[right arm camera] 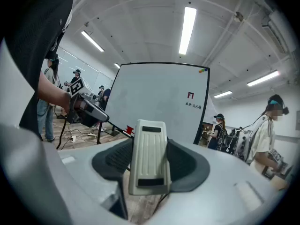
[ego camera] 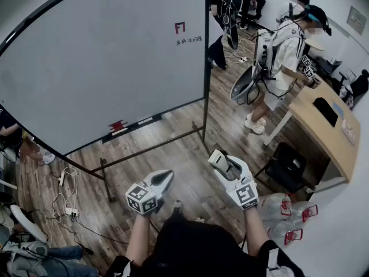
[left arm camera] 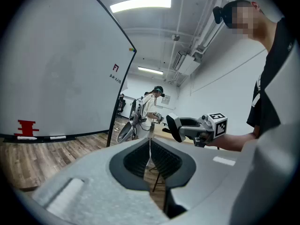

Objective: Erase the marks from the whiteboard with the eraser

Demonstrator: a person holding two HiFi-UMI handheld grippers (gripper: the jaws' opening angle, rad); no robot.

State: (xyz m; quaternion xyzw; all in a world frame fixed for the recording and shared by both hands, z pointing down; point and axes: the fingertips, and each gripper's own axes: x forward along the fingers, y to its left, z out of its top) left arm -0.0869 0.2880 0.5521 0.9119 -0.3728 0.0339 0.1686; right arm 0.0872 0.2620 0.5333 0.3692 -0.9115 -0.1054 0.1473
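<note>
The left gripper [ego camera: 164, 178], held low before the whiteboard [ego camera: 104, 56], has its jaws pressed together, empty. The right gripper [ego camera: 222, 161] clamps the eraser [right arm camera: 150, 156]. The floor [ego camera: 184, 126] is wood.

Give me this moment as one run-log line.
left tongs: shut, empty | right tongs: shut on eraser | whiteboard: no contact, both tongs off it

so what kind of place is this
Likely an indoor lab or office workspace: a freestanding whiteboard, a long desk by the wall, and another person holding a similar marker-cube gripper.
</note>
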